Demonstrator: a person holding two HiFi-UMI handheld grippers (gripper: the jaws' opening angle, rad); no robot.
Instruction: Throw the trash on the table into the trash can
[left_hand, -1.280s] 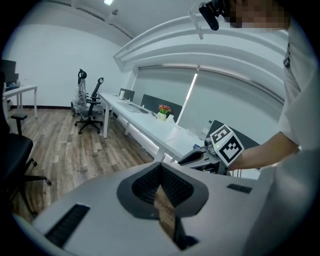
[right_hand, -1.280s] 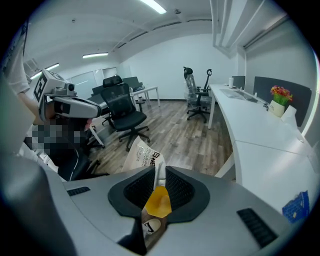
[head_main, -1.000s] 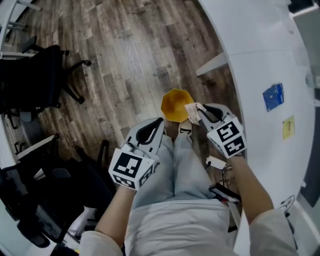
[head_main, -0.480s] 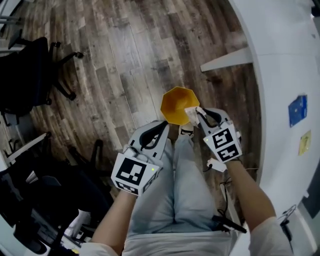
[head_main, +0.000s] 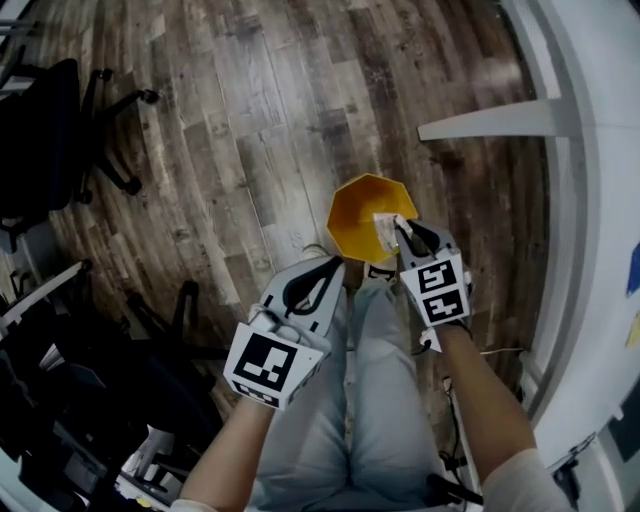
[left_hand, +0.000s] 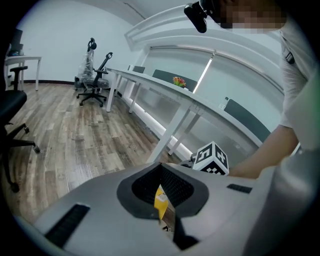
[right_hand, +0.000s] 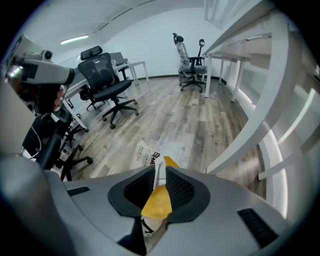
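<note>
Though faint overhead, wrapper (right_hand: 146, 156) sits pinched in right fingers (right_hand: 179, 187) — left fingers (left_hand: 176, 186) seemingly together.

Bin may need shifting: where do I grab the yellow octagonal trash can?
Likely the left rim of the trash can, from above, one jaw inside: it stands upright and open; the right gripper holds white paper wrapper over its right side.

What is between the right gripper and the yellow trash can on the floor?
A printed paper scrap, pinched in the right gripper, hangs over the trash can's open mouth. Nothing else lies between them. The head view shows it best.
</note>
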